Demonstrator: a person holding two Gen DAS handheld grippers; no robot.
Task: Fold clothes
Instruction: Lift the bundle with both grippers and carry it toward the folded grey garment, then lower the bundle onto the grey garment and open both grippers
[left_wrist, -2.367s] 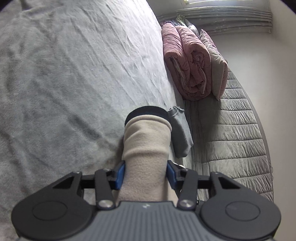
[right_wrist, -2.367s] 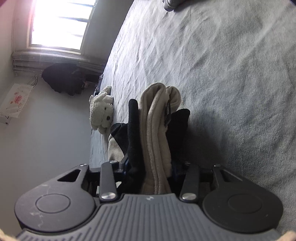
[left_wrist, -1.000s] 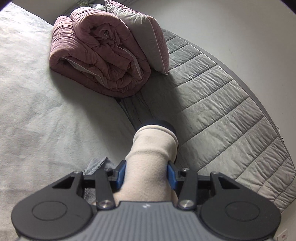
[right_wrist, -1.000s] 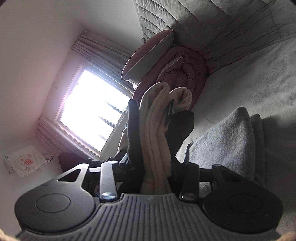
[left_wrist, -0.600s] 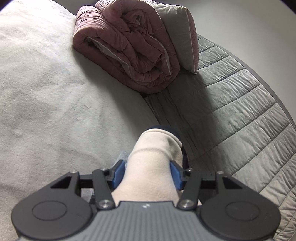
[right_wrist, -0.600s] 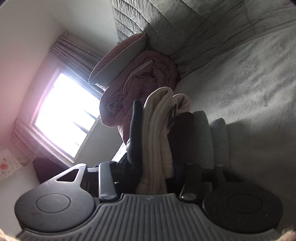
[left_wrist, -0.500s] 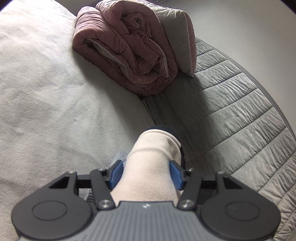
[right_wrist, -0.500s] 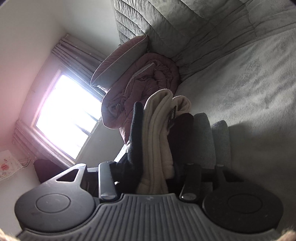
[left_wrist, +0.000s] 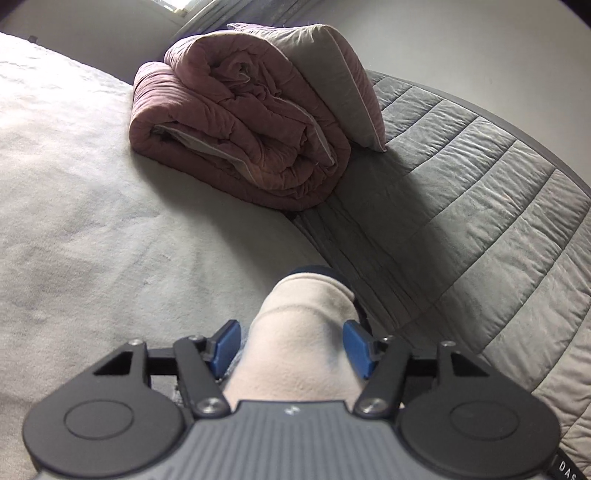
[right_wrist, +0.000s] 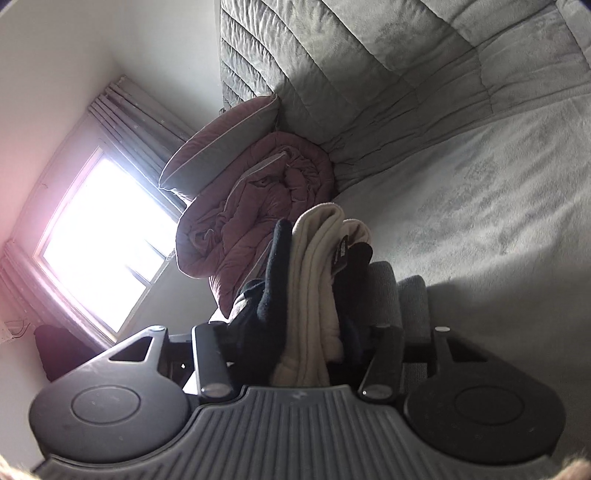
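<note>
I have the folded cream-and-black garment (left_wrist: 303, 343) between both grippers at the near end of the bed (left_wrist: 92, 236), close to the quilted grey headboard (left_wrist: 480, 206). On my left gripper (left_wrist: 291, 343) the jaws are opening: the blue pads (left_wrist: 225, 345) stand just clear of the cream fleece on the left side, while the right pad looks to be barely brushing it, so I judge this grip released. On my right gripper (right_wrist: 295, 350) the jaws are opening too, with the stacked cream and black layers (right_wrist: 314, 295) between them; whether its pads press the cloth I cannot tell, as that spot is dark. Just right of the bundle in the right view sits a folded grey garment (right_wrist: 388, 291) on the bed, and I take it that I am setting this piece down beside or onto it to build a pile. The rolled pink duvet (left_wrist: 236, 140) and pillow (left_wrist: 332, 81) lie farther off, out of the way.
</note>
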